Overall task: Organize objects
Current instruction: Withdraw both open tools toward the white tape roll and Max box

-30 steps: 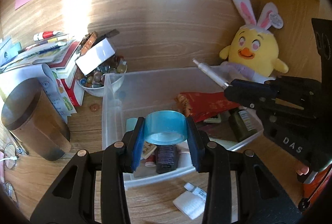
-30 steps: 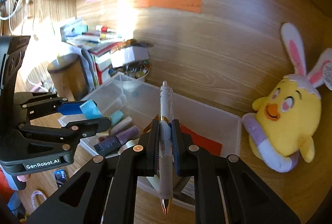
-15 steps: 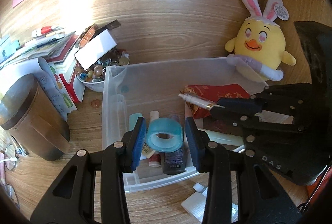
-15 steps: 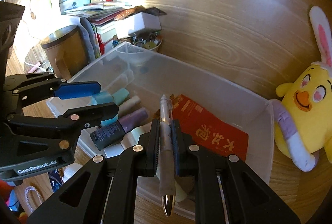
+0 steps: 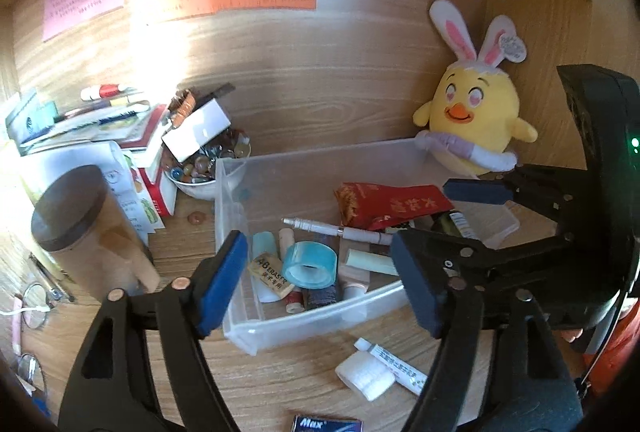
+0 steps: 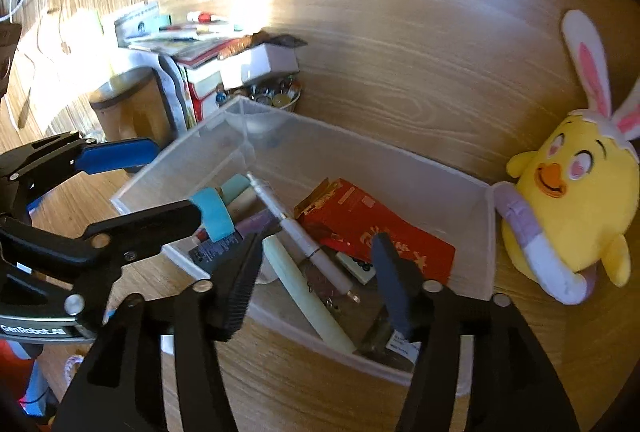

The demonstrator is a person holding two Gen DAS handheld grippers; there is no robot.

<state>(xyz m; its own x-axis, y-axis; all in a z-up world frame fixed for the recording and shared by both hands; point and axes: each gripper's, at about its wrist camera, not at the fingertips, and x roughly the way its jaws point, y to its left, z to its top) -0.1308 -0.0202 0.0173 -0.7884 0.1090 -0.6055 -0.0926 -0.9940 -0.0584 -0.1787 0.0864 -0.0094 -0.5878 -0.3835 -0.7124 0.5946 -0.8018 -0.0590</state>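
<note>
Now, step: release just done, tape [image 5: 309,264] and pen [image 5: 338,231] both lying in the bin [image 5: 312,324].
Left claw [image 5: 320,284]: jaws just been opening, now wide and holding nothing; tape below and between them, clear of both pads.
Right claw [image 6: 316,282]: jaws just been opening, about halfway apart and holding nothing; pen lying slantwise in the bin beneath, untouched.
Tape: on its side atop the small tubes and eraser at the bin's left end.
Pen: across the bin's middle, tip end against the red packet [image 5: 390,204].
Next move: likely lift both claws clear, then go for loose pieces on the bench [image 5: 280,384], the tube [image 5: 394,364] and white roll [image 5: 364,376] in front of the bin.
Edges: near bin wall just under both claws; jar [image 5: 88,228] close on the left; chick [image 5: 476,120] at the bin's far right corner.
Room: tight between the two claws; open bench in front of the bin.
</note>
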